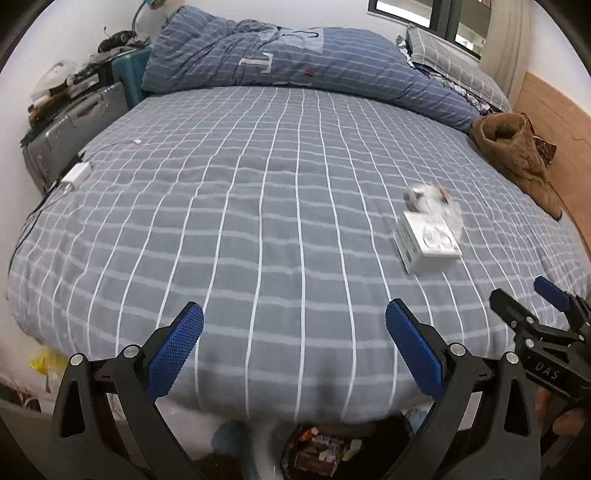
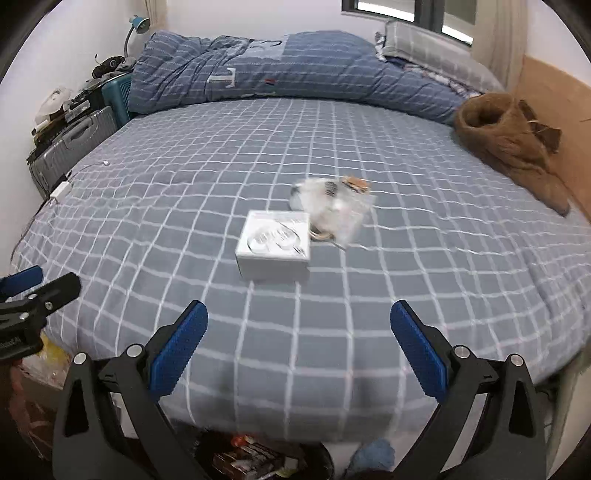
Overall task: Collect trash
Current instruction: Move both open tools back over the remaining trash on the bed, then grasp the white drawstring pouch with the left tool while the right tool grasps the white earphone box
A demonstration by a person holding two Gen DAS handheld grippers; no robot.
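Wide bed (image 2: pixel 406 280) under a grey sheet with white checks. Along the far side, a rolled blue striped duvet (image 2: pixel 295 74), and a grey checked pillow (image 2: pixel 432 55) behind its right end, below a window (image 2: pixel 399 9). On the right edge, a crumpled brown fleece garment (image 2: pixel 509 147), against a wooden wall panel (image 2: pixel 554 107). On the left edge, a white charger (image 1: pixel 75 175) with a thin white cable (image 1: pixel 122 144). Beside the bed on the left, a grey suitcase (image 2: pixel 66 147) with a teal one (image 2: pixel 116 96) behind it, clutter piled on top, and a blue desk lamp (image 2: pixel 138 24) farther back. Down at the left, something yellow (image 1: pixel 46 363), too blurred to identify.
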